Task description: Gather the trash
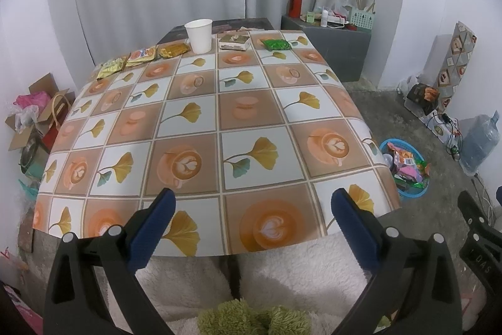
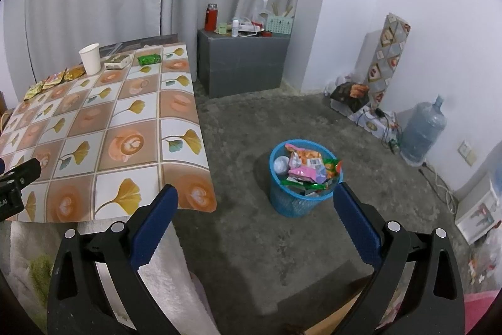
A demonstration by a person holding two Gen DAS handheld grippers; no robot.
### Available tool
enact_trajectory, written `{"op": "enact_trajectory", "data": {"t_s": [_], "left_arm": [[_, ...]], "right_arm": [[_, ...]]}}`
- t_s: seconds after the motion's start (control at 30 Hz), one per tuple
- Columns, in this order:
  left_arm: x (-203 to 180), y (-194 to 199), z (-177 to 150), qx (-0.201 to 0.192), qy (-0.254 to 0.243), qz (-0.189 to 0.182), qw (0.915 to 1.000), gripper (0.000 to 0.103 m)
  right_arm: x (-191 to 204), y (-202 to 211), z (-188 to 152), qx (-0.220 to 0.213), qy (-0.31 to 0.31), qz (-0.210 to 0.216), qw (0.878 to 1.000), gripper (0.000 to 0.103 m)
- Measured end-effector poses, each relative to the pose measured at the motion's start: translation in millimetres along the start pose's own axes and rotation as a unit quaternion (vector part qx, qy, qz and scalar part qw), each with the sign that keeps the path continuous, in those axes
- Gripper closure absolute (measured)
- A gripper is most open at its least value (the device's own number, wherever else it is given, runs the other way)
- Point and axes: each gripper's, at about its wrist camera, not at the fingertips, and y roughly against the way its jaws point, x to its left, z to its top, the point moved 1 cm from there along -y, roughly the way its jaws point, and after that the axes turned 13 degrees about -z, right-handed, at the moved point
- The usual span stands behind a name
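Along the table's far edge lie a white paper cup (image 1: 199, 35), a green wrapper (image 1: 276, 44), a flat snack box (image 1: 234, 42) and several yellow and orange wrappers (image 1: 142, 55). A blue basket (image 2: 301, 178) full of wrappers stands on the floor to the table's right. My left gripper (image 1: 252, 203) is open with nothing in it, above the table's near edge, far from the trash. Open and holding nothing too, my right gripper (image 2: 255, 200) hovers over the floor beside the table corner, near the basket. The same cup (image 2: 90, 58) shows in the right wrist view.
A patterned cloth covers the table (image 1: 251, 115). A grey cabinet (image 2: 243, 65) with a red flask stands behind it. A water jug (image 2: 423, 131), boxes and cables line the right wall. Cardboard boxes (image 1: 34, 115) sit left of the table. Fluffy white fabric lies below the grippers.
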Motion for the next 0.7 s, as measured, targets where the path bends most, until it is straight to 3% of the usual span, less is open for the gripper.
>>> {"op": "enact_trajectory", "data": {"t_s": [0.7], "left_arm": [[1.5,0.5,0.6,-0.001,-0.001,0.000,1.0000,0.006]], "right_arm": [[2.7,0.3,-1.0,-0.002,-0.002,-0.002,1.000,0.008]]}}
